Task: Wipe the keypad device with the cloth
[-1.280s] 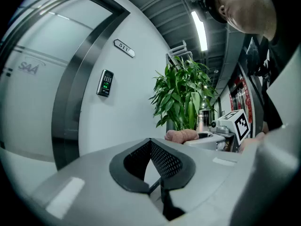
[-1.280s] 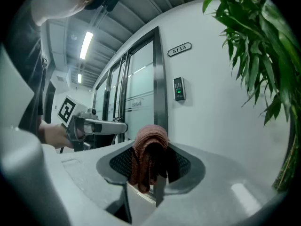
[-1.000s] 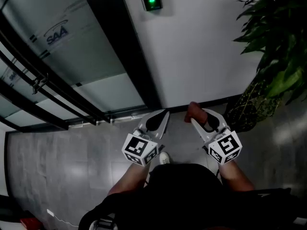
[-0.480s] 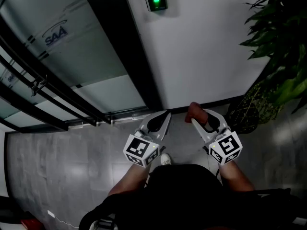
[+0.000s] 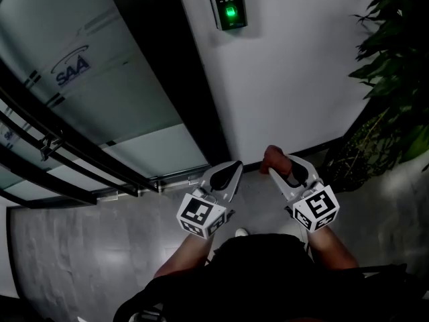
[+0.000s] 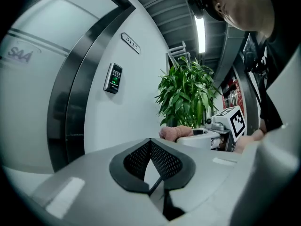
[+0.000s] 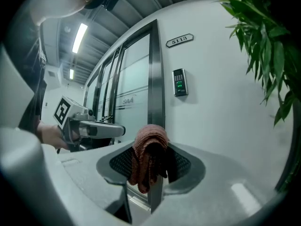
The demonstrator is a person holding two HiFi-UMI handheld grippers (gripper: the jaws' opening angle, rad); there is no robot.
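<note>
I judge the step in hand to be the reach up to the wall, since nothing touches the keypad device yet. It sits on the white wall just right of the dark door frame, its green light lit, well above both grippers. I would keep the left gripper low and out of the way, as it has no part in the wipe. The right gripper has to rise and turn left toward the keypad, leading with the bulge of cloth that stands proud of its fingers, so that fabric meets the keys and not plastic. A light touch seems wise, so that the buttons don't get pressed in. The climb should also steer clear of the potted plant at the right. As for pose, both forearms reach forward from the body. The grippers lie side by side, near each other, aimed at the foot of the wall, marker cubes facing up. The left fingers are closed together on nothing. The right fingers are clamped on the reddish-brown cloth, which folds over between them and hangs down a little.
</note>
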